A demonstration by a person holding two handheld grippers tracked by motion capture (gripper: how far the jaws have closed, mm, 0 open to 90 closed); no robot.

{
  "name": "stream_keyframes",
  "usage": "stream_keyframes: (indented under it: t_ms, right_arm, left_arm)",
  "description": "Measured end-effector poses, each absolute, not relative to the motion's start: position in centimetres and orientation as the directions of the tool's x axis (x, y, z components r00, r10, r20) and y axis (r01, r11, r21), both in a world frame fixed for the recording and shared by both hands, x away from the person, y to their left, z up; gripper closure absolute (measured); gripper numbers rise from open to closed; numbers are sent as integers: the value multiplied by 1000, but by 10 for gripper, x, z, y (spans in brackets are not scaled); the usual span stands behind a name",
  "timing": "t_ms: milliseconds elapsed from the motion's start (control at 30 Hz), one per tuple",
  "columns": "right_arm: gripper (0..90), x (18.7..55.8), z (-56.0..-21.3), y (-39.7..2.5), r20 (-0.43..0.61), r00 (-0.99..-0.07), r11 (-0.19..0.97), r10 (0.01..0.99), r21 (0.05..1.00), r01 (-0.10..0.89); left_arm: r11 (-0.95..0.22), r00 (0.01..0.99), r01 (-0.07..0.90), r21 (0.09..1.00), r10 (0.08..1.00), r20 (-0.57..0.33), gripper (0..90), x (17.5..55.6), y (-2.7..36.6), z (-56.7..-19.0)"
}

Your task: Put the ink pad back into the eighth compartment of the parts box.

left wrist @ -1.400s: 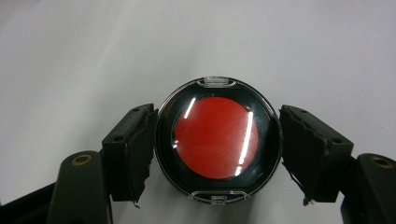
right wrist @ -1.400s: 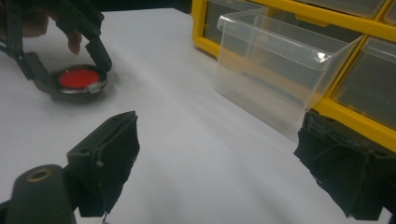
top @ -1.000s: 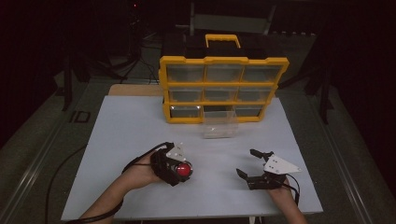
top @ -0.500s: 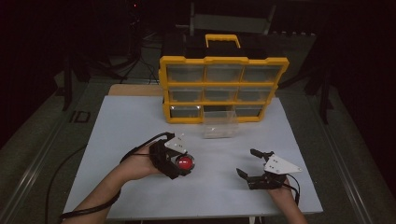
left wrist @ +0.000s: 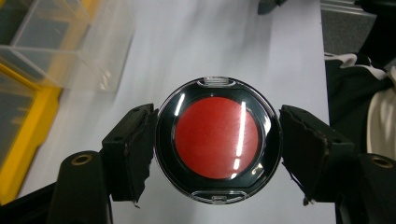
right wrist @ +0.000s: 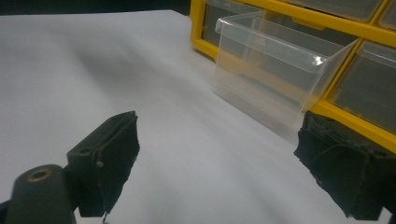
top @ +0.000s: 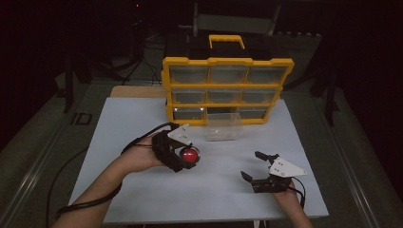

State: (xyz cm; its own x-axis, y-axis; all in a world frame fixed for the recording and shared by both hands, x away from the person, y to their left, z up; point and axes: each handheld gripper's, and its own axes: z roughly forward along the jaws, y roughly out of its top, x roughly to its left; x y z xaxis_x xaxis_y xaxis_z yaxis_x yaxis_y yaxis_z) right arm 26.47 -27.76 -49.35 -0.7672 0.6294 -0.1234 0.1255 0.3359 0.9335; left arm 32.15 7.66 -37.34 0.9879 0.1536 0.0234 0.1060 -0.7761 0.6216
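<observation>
A round black case with a red disc inside (left wrist: pixel 217 138) sits between the pads (left wrist: pixel 135 144) of my left gripper (left wrist: pixel 215 154), which is shut on its rim. In the high view this case (top: pixel 190 155) and the left gripper (top: pixel 186 156) hang over the white table (top: pixel 133 123), left of centre, a short way before a clear plastic drawer (top: pixel 223 126). My right gripper (top: pixel 250 164) rests near the front right of the table, open and holding nothing. In the right gripper view it (right wrist: pixel 219 154) faces the clear drawer (right wrist: pixel 275 79).
A yellow organizer (top: pixel 227 90) with three rows of clear drawers stands at the back of the table, its black-and-yellow handle on top. The pulled-out drawer lies just in front of its bottom row. A black cable (top: pixel 81 204) trails off the left forearm.
My left gripper has carried the red case forward and to the right, nearer the clear drawer. The right gripper has stayed where it was.
</observation>
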Motion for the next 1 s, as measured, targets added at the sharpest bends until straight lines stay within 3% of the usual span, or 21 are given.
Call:
stream_keyframes:
  t_ms: [1000]
  right_arm:
    - [126,264,-493,-276,-130,-769,340,626,933,119]
  left_arm:
    - [-734,985,103,671,167,31,299,358,54,-344]
